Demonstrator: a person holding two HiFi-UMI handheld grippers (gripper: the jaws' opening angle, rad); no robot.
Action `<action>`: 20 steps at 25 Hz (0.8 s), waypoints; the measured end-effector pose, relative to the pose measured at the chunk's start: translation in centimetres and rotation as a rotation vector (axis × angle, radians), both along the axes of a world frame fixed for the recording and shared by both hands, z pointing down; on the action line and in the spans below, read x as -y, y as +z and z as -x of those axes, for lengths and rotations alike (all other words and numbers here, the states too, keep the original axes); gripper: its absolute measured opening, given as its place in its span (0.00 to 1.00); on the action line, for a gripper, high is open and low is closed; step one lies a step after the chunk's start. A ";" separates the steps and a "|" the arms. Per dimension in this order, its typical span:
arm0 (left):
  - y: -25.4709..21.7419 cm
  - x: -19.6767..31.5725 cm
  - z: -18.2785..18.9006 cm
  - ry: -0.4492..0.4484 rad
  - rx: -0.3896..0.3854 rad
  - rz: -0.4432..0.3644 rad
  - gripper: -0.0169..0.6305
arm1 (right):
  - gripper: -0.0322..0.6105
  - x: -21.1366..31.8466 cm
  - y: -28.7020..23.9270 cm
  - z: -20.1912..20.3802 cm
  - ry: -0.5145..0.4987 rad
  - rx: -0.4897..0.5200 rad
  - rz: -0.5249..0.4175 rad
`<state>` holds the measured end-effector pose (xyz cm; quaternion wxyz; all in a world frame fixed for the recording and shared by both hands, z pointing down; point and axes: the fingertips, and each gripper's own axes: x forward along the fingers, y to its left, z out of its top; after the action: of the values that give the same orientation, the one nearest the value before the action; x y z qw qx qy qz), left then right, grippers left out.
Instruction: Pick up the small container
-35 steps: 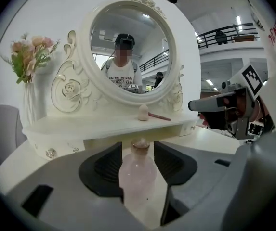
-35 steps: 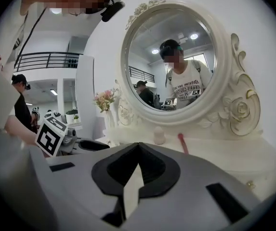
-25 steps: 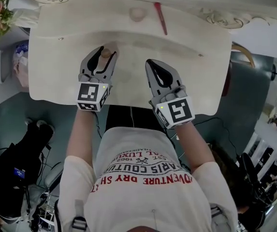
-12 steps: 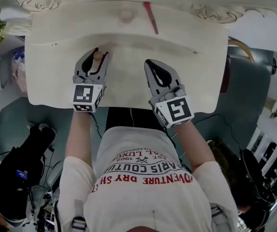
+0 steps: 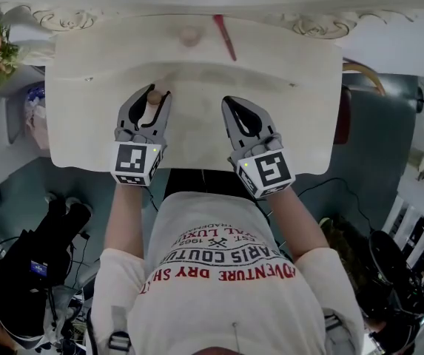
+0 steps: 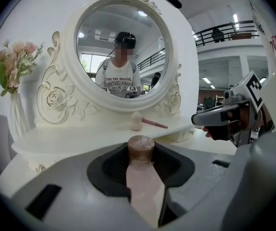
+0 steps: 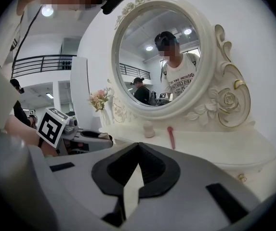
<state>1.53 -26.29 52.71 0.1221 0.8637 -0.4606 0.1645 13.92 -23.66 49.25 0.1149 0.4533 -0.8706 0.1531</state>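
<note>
Vanity top (image 5: 285, 58) is mostly bare, left gripper (image 5: 152, 100) at 11 o'clock has its jaws pinched on the container (image 6: 141, 148) right near their tips, right gripper (image 5: 234, 103) at 1 o'clock is closed and empty, so I'd guess a quick lift could squirt it out.
</note>
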 end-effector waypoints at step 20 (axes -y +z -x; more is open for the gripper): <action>-11.8 0.6 -2.3 0.074 -0.035 -0.135 0.25 | 0.05 1.9 -9.1 -1.3 0.073 -0.015 -0.160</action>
<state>3.79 -26.93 40.92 0.0657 0.8892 -0.4359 0.1222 15.23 -25.54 40.13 0.0789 0.4934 -0.8622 0.0836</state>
